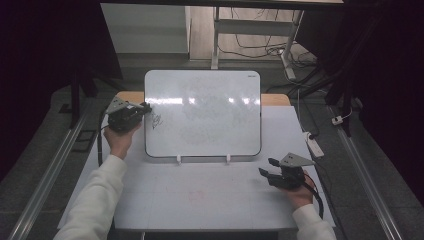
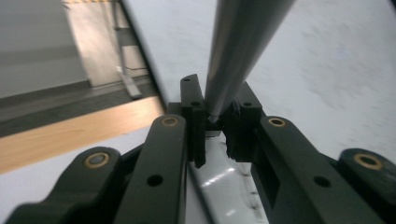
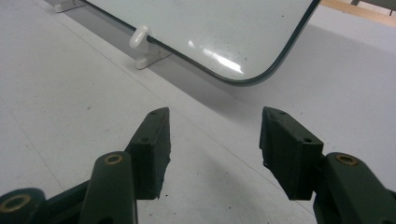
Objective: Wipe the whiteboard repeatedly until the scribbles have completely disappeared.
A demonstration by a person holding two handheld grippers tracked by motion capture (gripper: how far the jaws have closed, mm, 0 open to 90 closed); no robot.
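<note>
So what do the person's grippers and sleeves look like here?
Both the left gripper and the right gripper are black with blocky jaws, brass-coloured pivot rivets, a grey three-cornered top plate and a trailing black cable. The person wears white long sleeves.

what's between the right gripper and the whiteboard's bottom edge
Only bare white table: in the right gripper view, nothing lies between the open right gripper and the whiteboard.
</note>
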